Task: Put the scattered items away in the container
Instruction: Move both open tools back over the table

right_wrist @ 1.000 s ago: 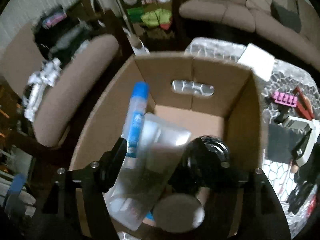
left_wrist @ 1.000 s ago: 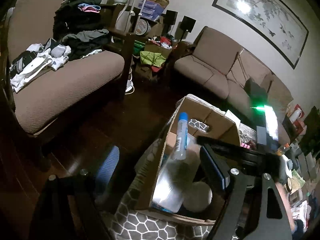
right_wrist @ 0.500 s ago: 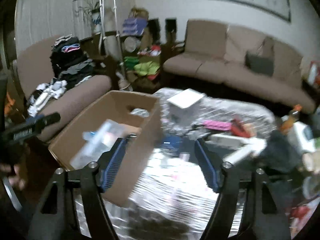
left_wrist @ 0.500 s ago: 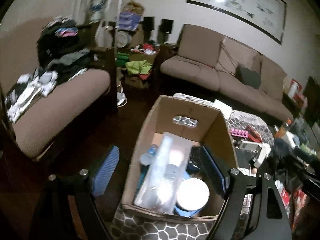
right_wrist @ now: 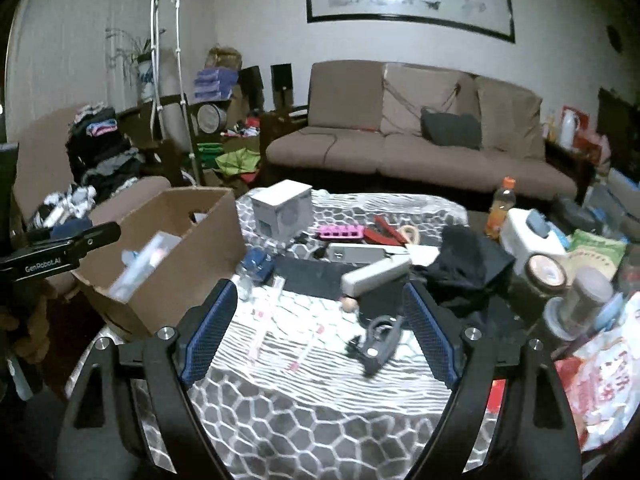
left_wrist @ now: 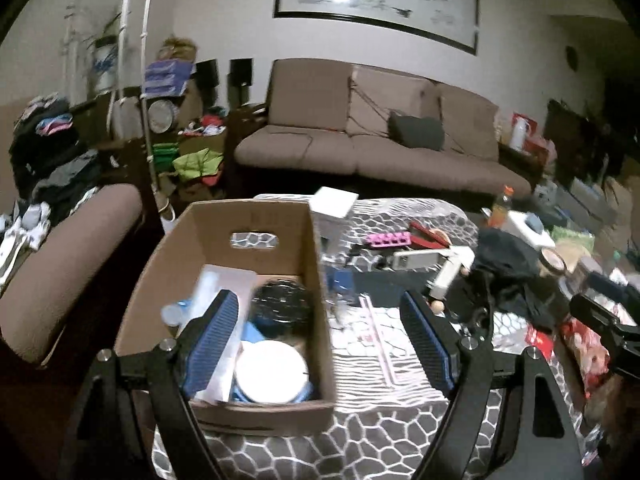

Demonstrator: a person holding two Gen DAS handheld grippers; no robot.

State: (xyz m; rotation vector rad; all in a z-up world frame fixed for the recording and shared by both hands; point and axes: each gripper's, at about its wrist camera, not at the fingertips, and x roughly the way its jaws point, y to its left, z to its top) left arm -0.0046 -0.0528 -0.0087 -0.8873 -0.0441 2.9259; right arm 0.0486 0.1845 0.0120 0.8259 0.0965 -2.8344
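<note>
A cardboard box point(left_wrist: 312, 280) stands at the table's left edge; it also shows in the right wrist view point(right_wrist: 200, 256). Inside lie a clear bag point(left_wrist: 224, 284), a black round object point(left_wrist: 284, 308) and a white lid point(left_wrist: 270, 372). My left gripper point(left_wrist: 324, 344) is open and empty, its jaws straddling the box's right wall. My right gripper point(right_wrist: 320, 336) is open and empty above the table's middle. A black clip-like tool point(right_wrist: 376, 340), a white power strip point(right_wrist: 376, 272), a pink tray point(right_wrist: 340, 232) and a white cube box point(right_wrist: 282, 208) lie scattered on the table.
The table has a hexagon-patterned cloth point(right_wrist: 300, 412). Jars point(right_wrist: 580, 300), an orange drink bottle point(right_wrist: 500, 208), a black cloth point(right_wrist: 468, 268) and snack bags point(right_wrist: 600, 372) crowd the right side. A brown sofa point(right_wrist: 420, 148) stands behind, a clothes-covered sofa point(left_wrist: 60, 240) at left.
My right gripper left the box and swung right over the table, letting go of the black round object into the box. My left gripper swung right and now faces the box and table.
</note>
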